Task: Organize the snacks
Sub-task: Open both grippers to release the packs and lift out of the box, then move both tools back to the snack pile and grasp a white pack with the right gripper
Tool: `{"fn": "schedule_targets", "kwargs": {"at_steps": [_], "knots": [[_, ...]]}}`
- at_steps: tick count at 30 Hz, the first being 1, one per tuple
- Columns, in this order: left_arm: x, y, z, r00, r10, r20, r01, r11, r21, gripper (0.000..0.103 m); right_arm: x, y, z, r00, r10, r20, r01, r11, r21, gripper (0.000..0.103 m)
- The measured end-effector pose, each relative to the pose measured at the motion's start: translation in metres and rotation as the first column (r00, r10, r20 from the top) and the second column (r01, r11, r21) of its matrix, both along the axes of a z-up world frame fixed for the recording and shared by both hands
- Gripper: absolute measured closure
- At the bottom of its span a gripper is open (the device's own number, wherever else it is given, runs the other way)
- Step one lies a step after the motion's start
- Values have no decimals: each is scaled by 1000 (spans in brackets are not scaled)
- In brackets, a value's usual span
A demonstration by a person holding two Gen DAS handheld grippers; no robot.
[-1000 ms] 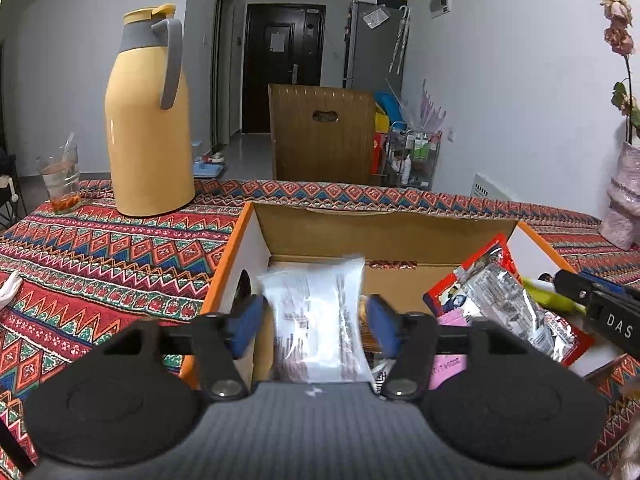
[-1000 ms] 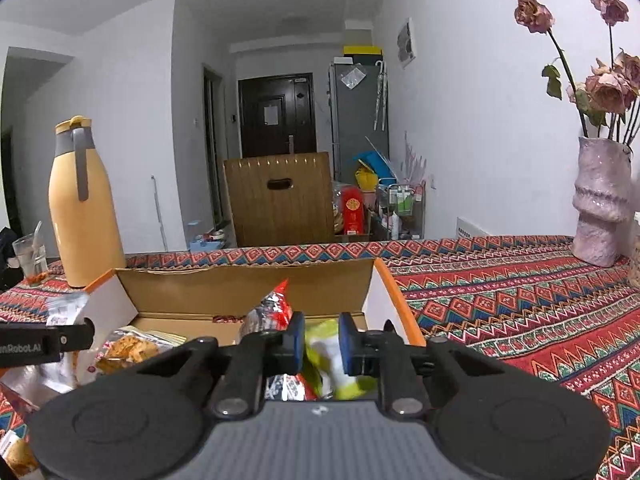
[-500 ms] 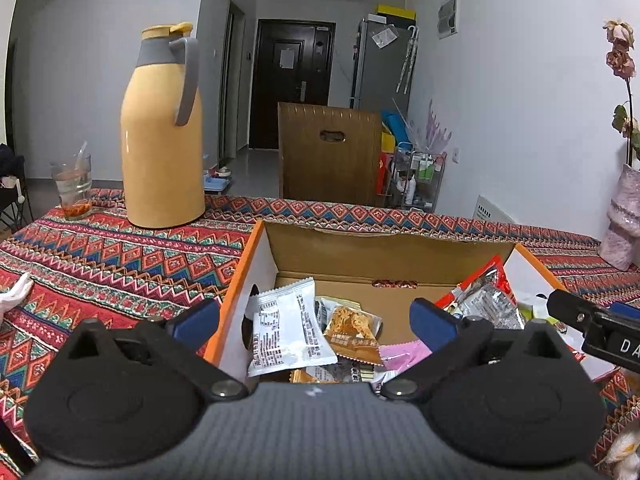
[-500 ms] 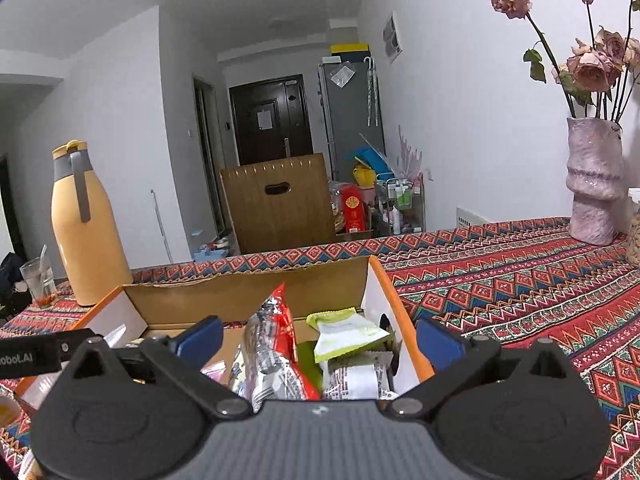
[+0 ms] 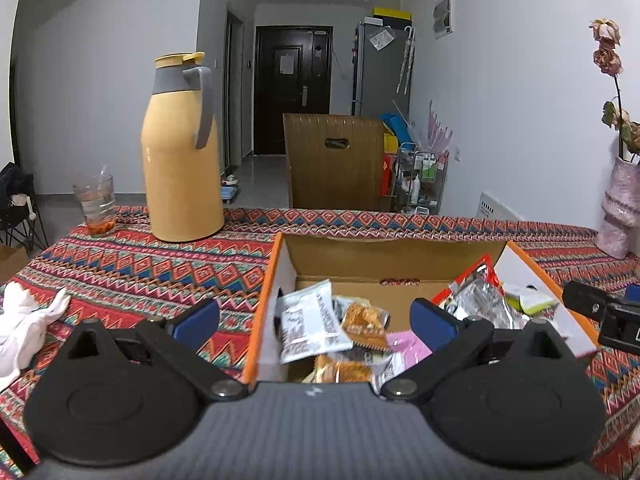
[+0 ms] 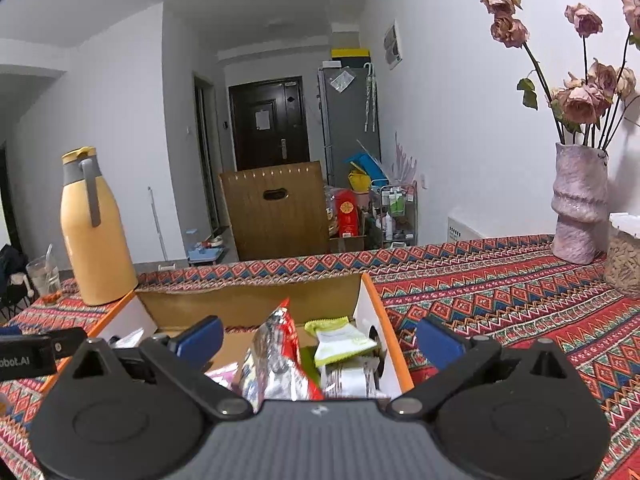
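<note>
An orange-edged cardboard box (image 5: 264, 300) sits on the patterned tablecloth and holds several snack packs. In the left wrist view a white pack (image 5: 308, 326) leans at the box's left side, a biscuit pack (image 5: 366, 324) beside it, and a red and silver bag (image 5: 476, 296) at the right. My left gripper (image 5: 316, 320) is open and empty just in front of the box. In the right wrist view the box (image 6: 384, 328) holds the red and silver bag (image 6: 276, 356) and a green and white pack (image 6: 340, 338). My right gripper (image 6: 318, 338) is open and empty over the box's near right end.
A yellow thermos jug (image 5: 180, 152) and a glass (image 5: 96, 204) stand at the table's far left. White cloth (image 5: 24, 320) lies at the left edge. A pink vase with dried roses (image 6: 576, 200) and a jar (image 6: 624, 256) stand at the far right. A brown chair back (image 5: 336, 160) is behind the table.
Both grippers have opened wide: the left let go of the white pack, the right of the green and white pack, both now lying in the box. Both grippers have drawn back and up.
</note>
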State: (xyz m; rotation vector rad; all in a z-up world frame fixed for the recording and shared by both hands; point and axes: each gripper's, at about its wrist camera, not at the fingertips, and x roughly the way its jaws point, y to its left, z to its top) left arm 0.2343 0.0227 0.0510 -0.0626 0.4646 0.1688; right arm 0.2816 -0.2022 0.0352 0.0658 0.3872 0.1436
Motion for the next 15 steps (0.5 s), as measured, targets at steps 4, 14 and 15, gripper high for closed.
{"fn": "schedule_targets", "kwargs": {"at_steps": [4,14,15], "knots": [[-23,5,-2,1000,-8,-13,8,1000,1,0,-19,4,0,999,22,-23,-23,1000,-14,0],[-80,15,-14,998,-16,-56,15,1000,-16,0,-81,19,-20,991,77,-109,-84,995,-58,0],[-86,15,-16,998,-15,-59,14,1000,-17,0,-88,21,-22,990,81,-117,-88,994,-59,0]]}}
